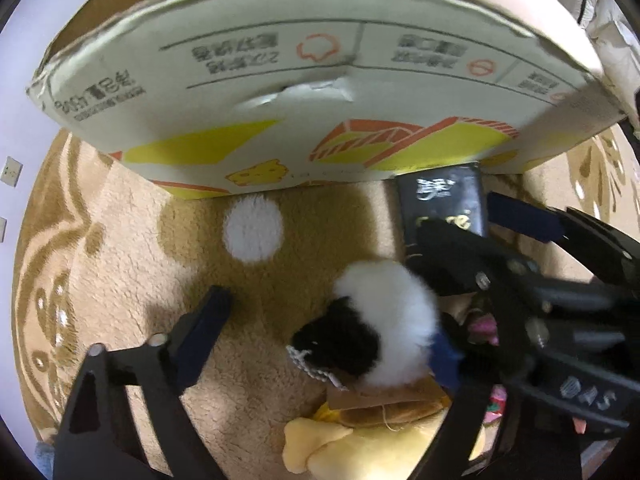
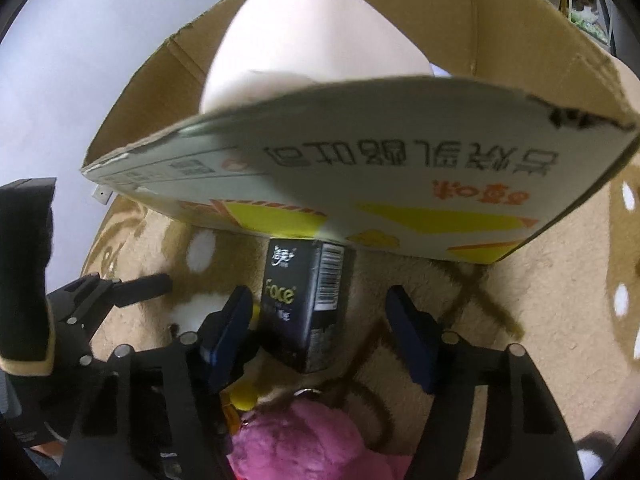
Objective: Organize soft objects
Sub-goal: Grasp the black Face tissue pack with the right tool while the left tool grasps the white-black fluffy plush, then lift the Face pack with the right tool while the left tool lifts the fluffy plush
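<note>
A black-and-white plush toy (image 1: pixel 380 320) lies on the beige rug between my left gripper's (image 1: pixel 332 328) open fingers, with a yellow plush (image 1: pixel 348 440) under it. My right gripper (image 2: pixel 320 320) is open around a black tissue pack (image 2: pixel 304 308) standing against a printed cardboard box (image 2: pixel 400 176). The pack also shows in the left wrist view (image 1: pixel 444 204). A pink plush (image 2: pixel 308 440) lies below the right gripper. A pale cushion (image 2: pixel 304 40) sits inside the box.
The box (image 1: pixel 320 92) stands close ahead, open at the top. The fluffy rug (image 1: pixel 132 240) has brown and white patterns. My right gripper crosses the left wrist view (image 1: pixel 540 300). A white wall is behind at the left.
</note>
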Available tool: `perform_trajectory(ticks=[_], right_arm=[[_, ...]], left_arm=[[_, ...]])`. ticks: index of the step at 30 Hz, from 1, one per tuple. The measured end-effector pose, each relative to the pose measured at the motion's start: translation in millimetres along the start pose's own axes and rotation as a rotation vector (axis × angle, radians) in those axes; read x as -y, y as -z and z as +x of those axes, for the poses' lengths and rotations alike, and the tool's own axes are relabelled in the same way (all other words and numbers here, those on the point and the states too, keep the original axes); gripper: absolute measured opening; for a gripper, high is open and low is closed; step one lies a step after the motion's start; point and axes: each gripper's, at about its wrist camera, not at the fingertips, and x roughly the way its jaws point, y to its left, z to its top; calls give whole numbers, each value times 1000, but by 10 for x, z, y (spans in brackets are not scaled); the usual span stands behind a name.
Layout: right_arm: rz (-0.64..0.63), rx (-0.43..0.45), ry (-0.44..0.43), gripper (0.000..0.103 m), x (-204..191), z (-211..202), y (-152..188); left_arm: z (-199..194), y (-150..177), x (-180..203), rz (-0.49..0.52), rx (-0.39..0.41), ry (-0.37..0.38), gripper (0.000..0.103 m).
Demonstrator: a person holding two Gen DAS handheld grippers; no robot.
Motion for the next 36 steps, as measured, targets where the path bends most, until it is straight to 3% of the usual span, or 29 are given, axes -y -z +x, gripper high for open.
perform_trajectory(ticks=[2, 4, 7, 9, 18, 36], right_arm=[[7, 16, -5, 60, 11, -6, -15], [19, 16, -34, 49, 16, -3, -25], [11, 10, -55, 38, -13, 23, -28], [-5, 15, -70, 29, -42, -1, -44], [-29, 64, -11, 22, -134, -183, 34], [-68, 264, 75, 21, -228, -999, 197]], left_arm=[[-28, 6, 35, 26, 8, 13, 68], [-54, 2, 103, 55, 17, 34, 48], [-76, 10, 160, 84, 33, 15, 43], [-94, 5, 172, 86, 39, 11, 42], [-256, 71, 123, 75, 82, -43, 40], [-1048, 307, 196, 38, 268, -138, 38]])
